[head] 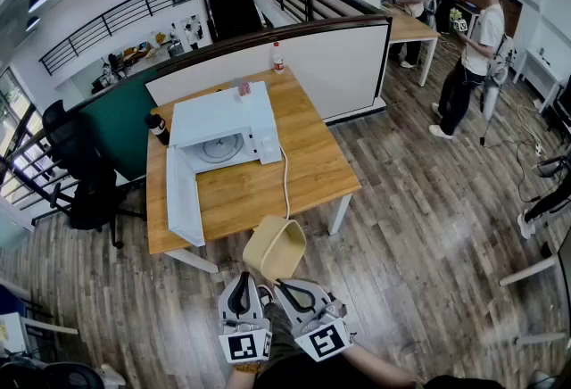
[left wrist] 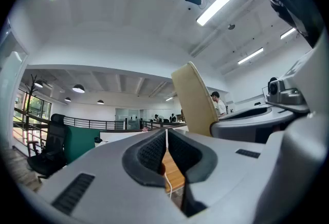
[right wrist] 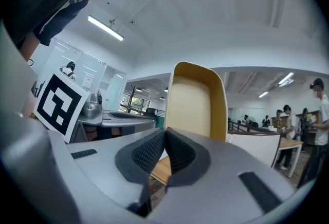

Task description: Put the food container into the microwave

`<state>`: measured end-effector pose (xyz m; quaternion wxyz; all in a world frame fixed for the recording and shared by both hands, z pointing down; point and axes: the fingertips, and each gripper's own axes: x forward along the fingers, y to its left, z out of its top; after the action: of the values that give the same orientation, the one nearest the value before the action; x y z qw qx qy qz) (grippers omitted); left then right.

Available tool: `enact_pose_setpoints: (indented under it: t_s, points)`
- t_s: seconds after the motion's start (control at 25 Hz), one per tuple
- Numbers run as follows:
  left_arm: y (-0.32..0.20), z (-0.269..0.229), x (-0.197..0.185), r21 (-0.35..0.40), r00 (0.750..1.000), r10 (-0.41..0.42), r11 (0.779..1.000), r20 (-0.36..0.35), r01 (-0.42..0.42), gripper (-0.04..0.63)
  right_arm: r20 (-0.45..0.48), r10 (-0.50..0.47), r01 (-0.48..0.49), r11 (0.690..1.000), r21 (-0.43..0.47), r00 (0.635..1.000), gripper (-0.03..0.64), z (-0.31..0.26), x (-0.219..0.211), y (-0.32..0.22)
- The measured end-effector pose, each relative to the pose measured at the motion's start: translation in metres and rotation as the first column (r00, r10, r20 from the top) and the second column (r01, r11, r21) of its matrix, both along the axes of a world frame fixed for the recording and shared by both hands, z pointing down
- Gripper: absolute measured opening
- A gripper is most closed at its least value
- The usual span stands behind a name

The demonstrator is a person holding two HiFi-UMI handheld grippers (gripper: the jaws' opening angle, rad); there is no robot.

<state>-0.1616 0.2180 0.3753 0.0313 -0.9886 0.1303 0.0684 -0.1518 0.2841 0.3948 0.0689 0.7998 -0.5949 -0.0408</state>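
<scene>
A tan food container (head: 275, 247) hangs in the air just off the table's near edge, tilted on its side. My right gripper (head: 280, 285) is shut on its rim; in the right gripper view the food container (right wrist: 195, 102) rises straight from the closed jaws of the right gripper (right wrist: 165, 133). My left gripper (head: 241, 277) is beside it, shut on nothing, and in the left gripper view the left gripper (left wrist: 166, 134) has the food container (left wrist: 194, 99) off to its right. The white microwave (head: 223, 118) stands on the wooden table (head: 312, 173), its door (head: 183, 198) swung wide open and the turntable (head: 219, 148) showing.
A white cable (head: 285, 177) runs from the microwave over the table's front edge. A dark bottle (head: 158, 126) stands left of the microwave and a red-capped bottle (head: 277, 58) at the back. A black office chair (head: 80, 169) is at the left. Several people (head: 473, 57) stand at the far right.
</scene>
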Motion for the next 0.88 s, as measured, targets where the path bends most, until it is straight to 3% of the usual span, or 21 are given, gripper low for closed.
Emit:
enact_pose_setpoints:
  t_s: [0.44,0.88]
  points:
    - [-0.027,-0.009,0.012,-0.01,1.0,-0.007,1.0,-0.028,0.006,0.032,0.071,-0.037,0.039,0.999,-0.029,0.997,0.017,0.002,0.014,-0.022]
    - [-0.056,-0.015,0.046,-0.033,0.998,0.038,0.999,-0.049,-0.04,0.032,0.064,-0.028,0.033,0.997,-0.069,0.998,0.017,-0.001,0.037,-0.052]
